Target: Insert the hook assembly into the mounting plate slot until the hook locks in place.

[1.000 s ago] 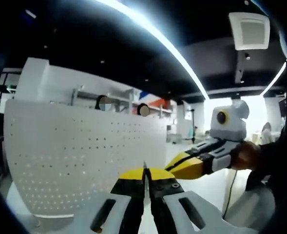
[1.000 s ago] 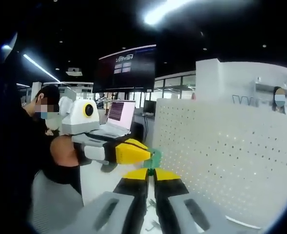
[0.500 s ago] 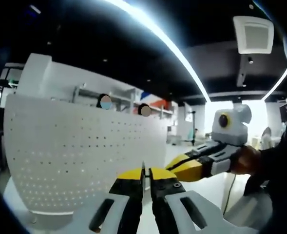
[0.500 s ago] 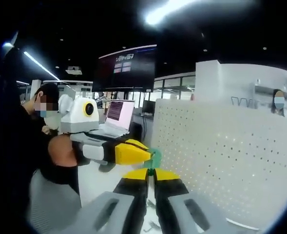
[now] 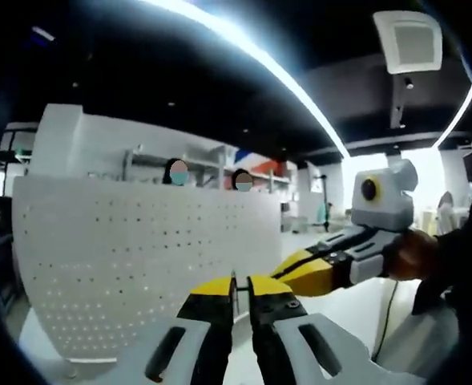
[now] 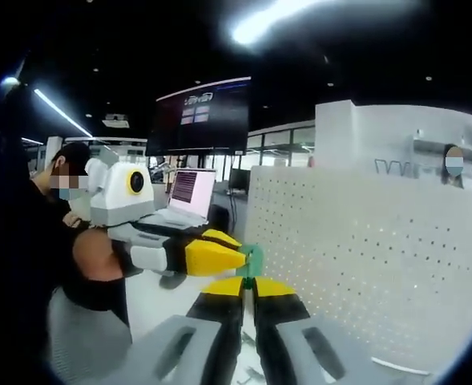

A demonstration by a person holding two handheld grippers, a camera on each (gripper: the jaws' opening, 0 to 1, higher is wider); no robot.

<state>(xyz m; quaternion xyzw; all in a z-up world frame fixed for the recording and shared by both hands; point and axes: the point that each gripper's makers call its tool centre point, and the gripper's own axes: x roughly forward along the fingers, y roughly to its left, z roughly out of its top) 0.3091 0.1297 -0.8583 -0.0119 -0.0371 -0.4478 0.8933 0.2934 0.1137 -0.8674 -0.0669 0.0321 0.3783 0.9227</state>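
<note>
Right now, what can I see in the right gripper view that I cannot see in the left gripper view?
The right gripper view has a small green part at the left gripper tips, an open laptop and a dark wall screen. The left gripper view has a square ceiling vent and a thin metal piece between its own jaws. Both share the white perforated panel and the opposite yellow-tipped gripper, here the right gripper.

text: none legible | monitor [image 6: 202, 116] and laptop [image 6: 190, 189] (screens lit, blurred)
</note>
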